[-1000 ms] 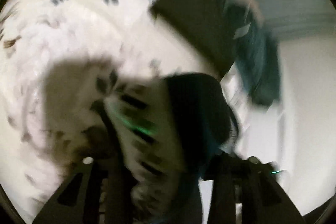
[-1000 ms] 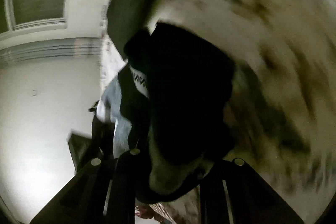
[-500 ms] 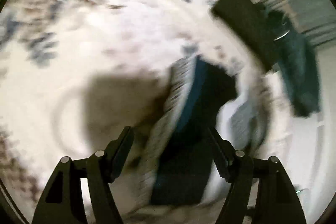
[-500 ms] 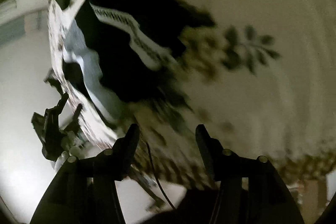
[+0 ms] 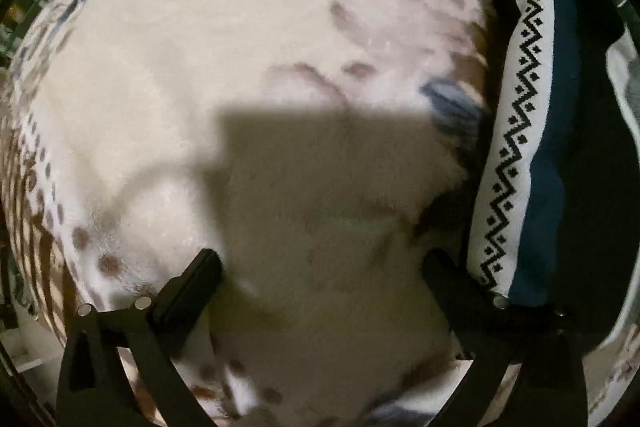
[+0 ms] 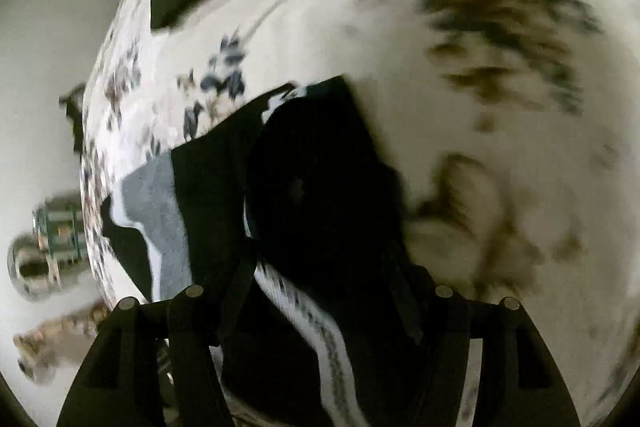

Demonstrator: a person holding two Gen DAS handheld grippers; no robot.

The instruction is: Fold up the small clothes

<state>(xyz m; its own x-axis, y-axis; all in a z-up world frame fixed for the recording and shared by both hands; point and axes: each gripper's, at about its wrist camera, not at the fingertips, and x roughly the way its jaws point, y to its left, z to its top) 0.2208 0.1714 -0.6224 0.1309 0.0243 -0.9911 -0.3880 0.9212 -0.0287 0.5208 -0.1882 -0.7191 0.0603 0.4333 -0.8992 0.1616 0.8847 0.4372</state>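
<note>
— Sock (image 5: 516,131), dark with a zigzag band: where is it?
— On the floral blanket (image 5: 248,39), near its edge, bunched with other dark clothes; not folded flat yet.
— Left gripper (image 5: 320,267)?
— Jaws opening wide over bare blanket, nothing between them.
— Right gripper (image 6: 320,291)?
— Closing, dark cloth between its jaws; whether it pinches, I cannot tell. Folding looks barely begun.

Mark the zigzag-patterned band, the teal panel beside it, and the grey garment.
zigzag band (image 5: 516,131), left wrist view, mid-length of the white strip
teal panel (image 5: 556,107), left wrist view, its middle
grey garment (image 6: 158,195), right wrist view, grey face
</note>
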